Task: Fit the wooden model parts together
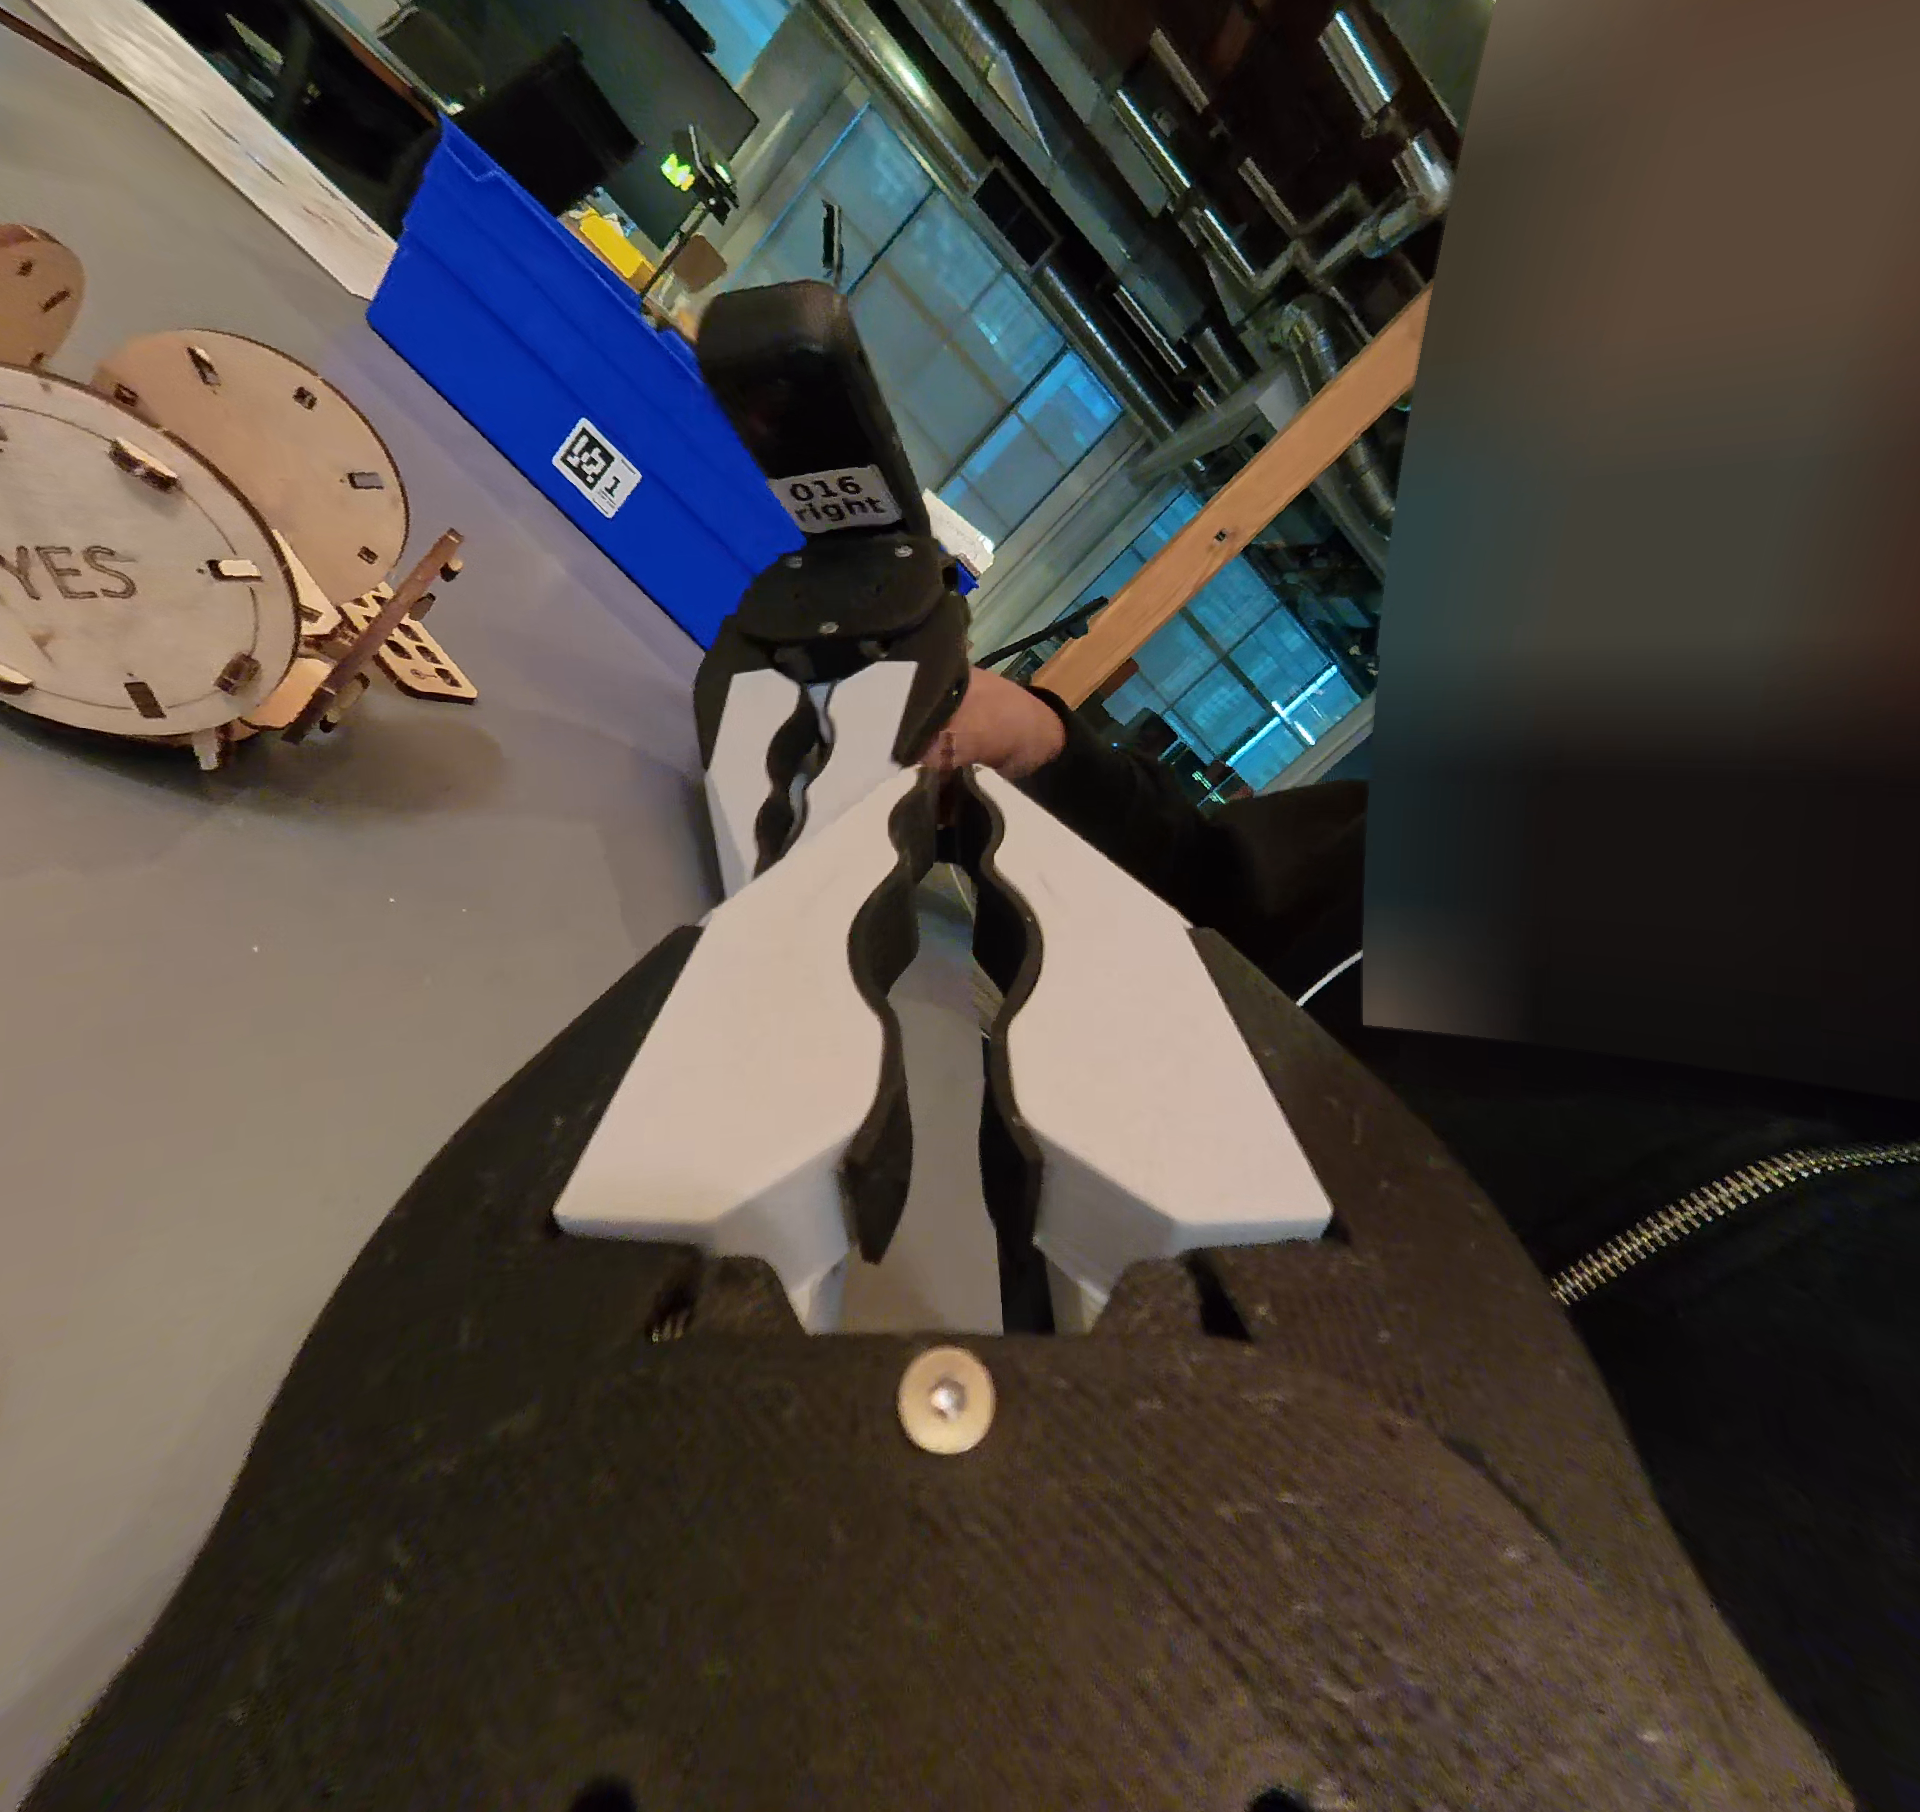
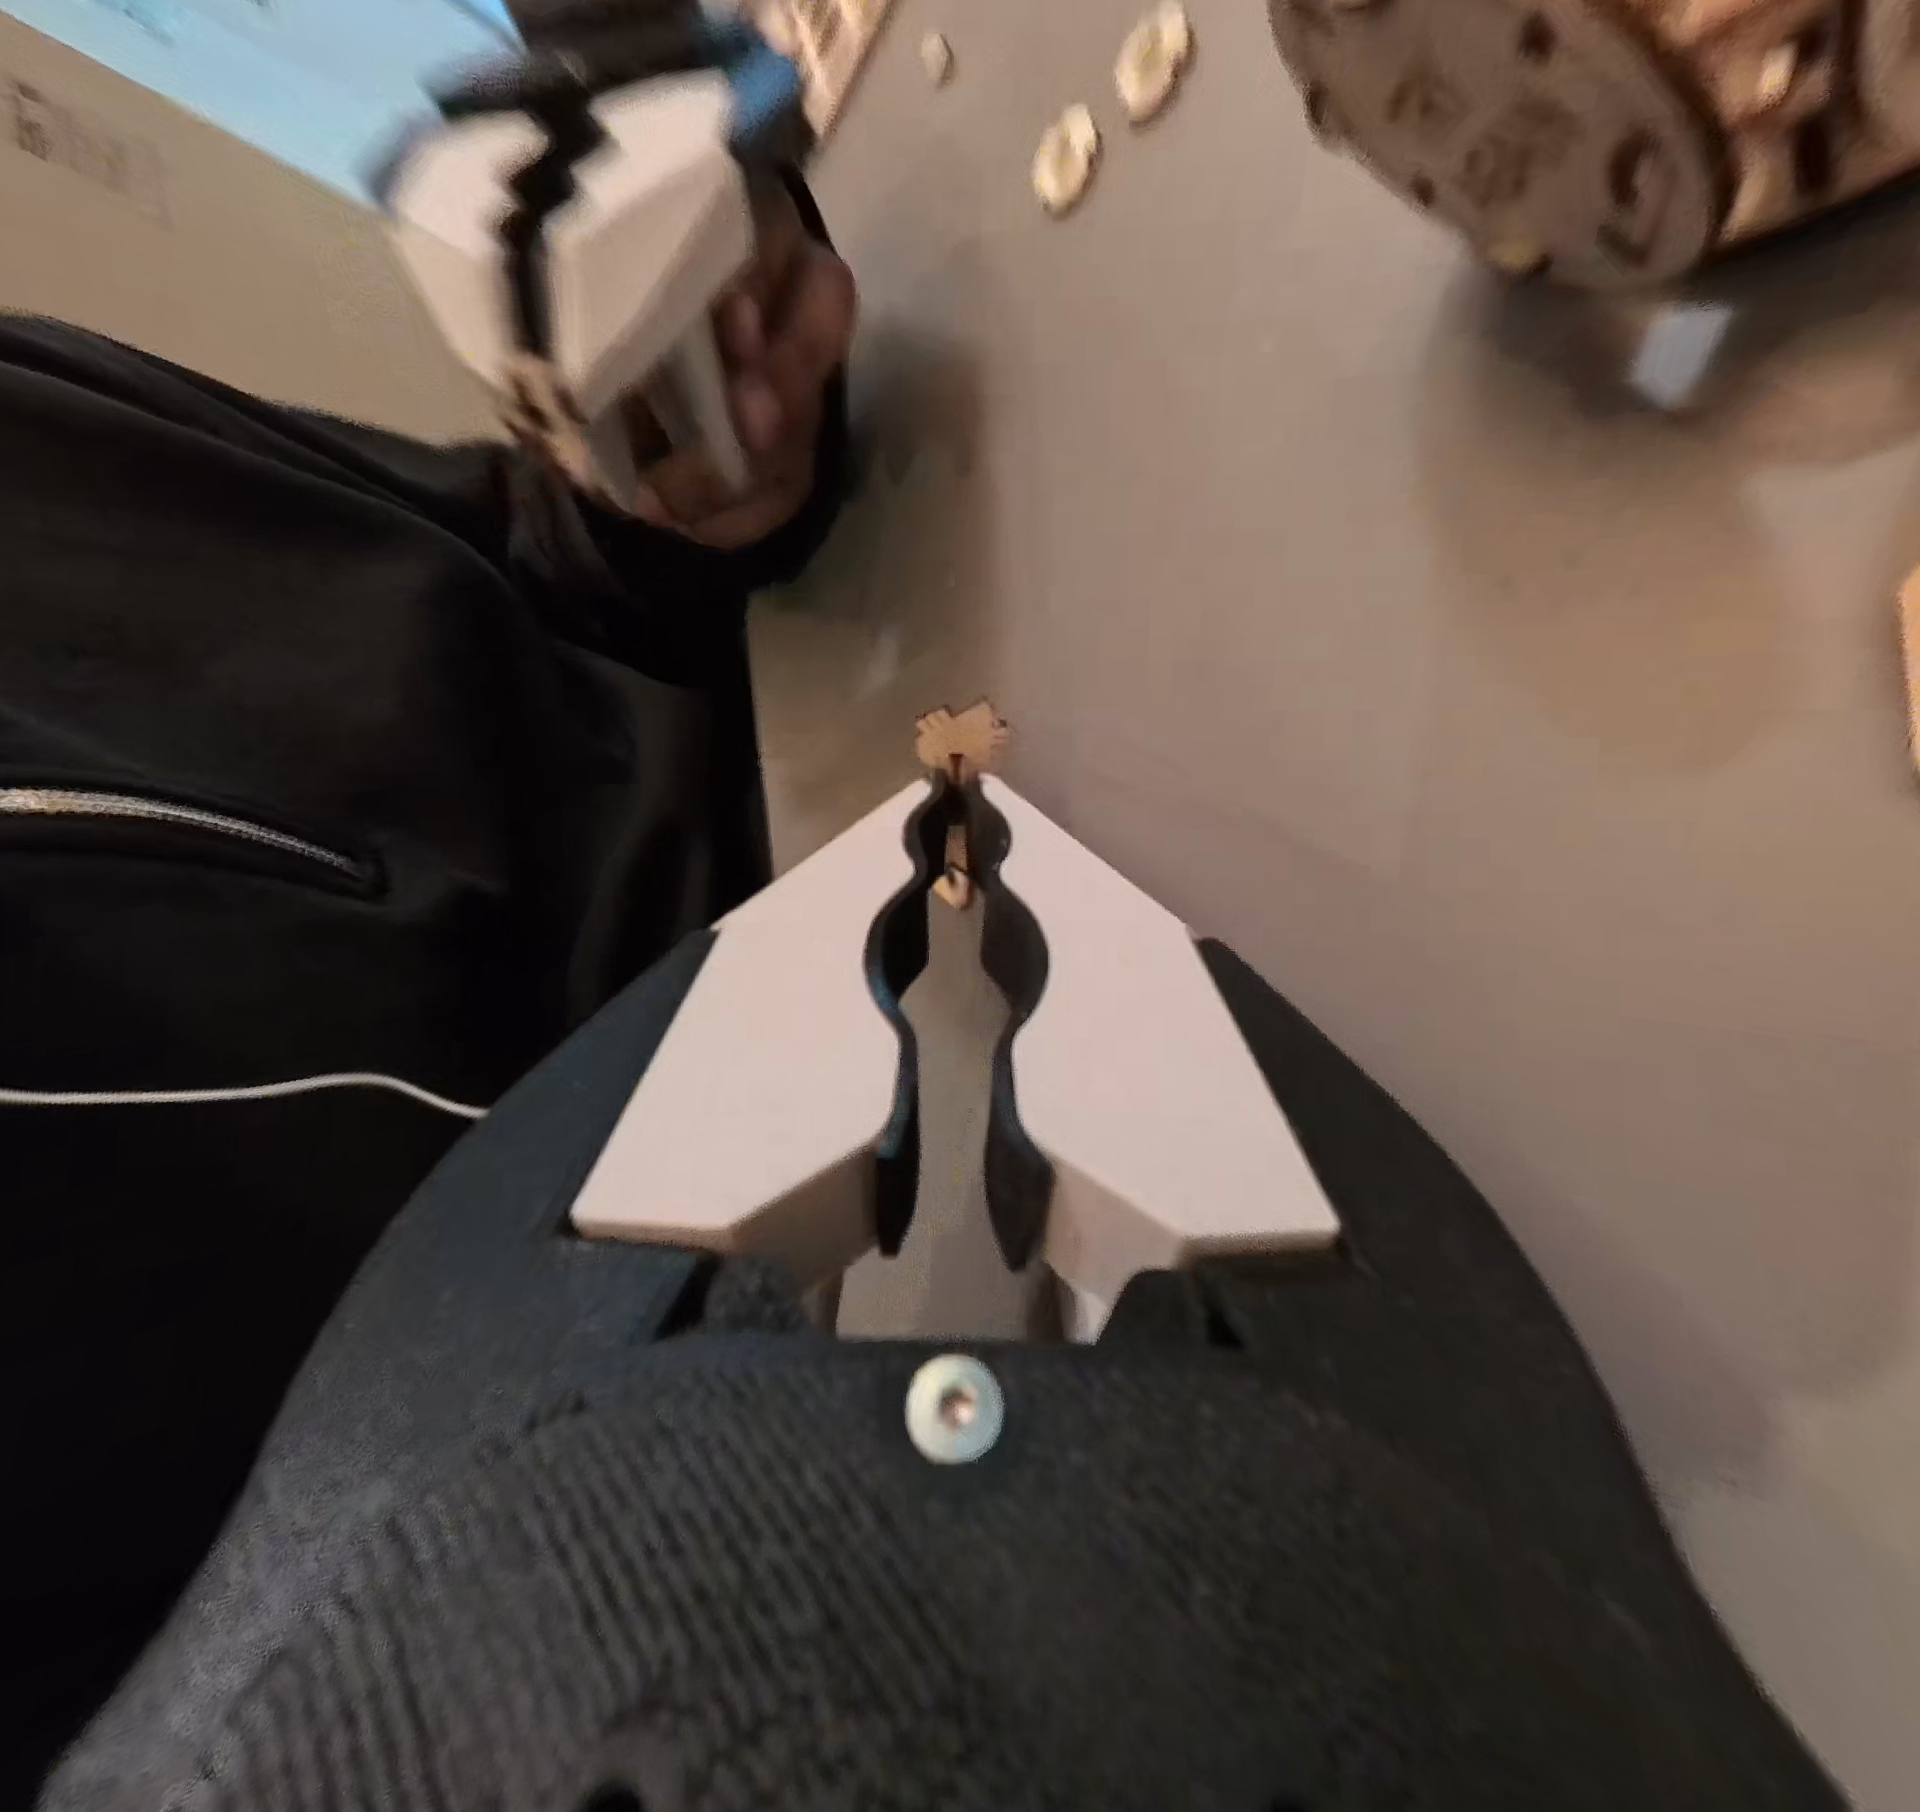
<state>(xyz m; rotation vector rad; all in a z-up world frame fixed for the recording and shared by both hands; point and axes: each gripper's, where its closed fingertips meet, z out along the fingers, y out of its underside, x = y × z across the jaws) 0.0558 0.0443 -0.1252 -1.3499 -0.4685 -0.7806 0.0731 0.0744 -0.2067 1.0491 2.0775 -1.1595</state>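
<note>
In the left wrist view my left gripper (image 1: 943, 788) is shut on a thin dark brown wooden piece (image 1: 947, 752). I see the piece edge-on, and it sticks out a little past the tips. My right gripper (image 2: 956, 794) is shut on a small pale wooden gear-like piece (image 2: 961, 734), whose toothed end pokes out beyond the tips above the grey table (image 2: 1351, 723). The right gripper also shows in the left wrist view (image 1: 795, 765), just behind my left fingers with its fingers together. The left gripper shows blurred in the right wrist view (image 2: 540, 349).
A round wooden clock-like assembly (image 1: 156, 557) stands on the table; it also shows in the right wrist view (image 2: 1558, 100). A blue bin (image 1: 540, 349) is behind it. Two small wooden gears (image 2: 1065, 157) lie loose on the table. A person's dark jacket (image 2: 260, 723) fills the left.
</note>
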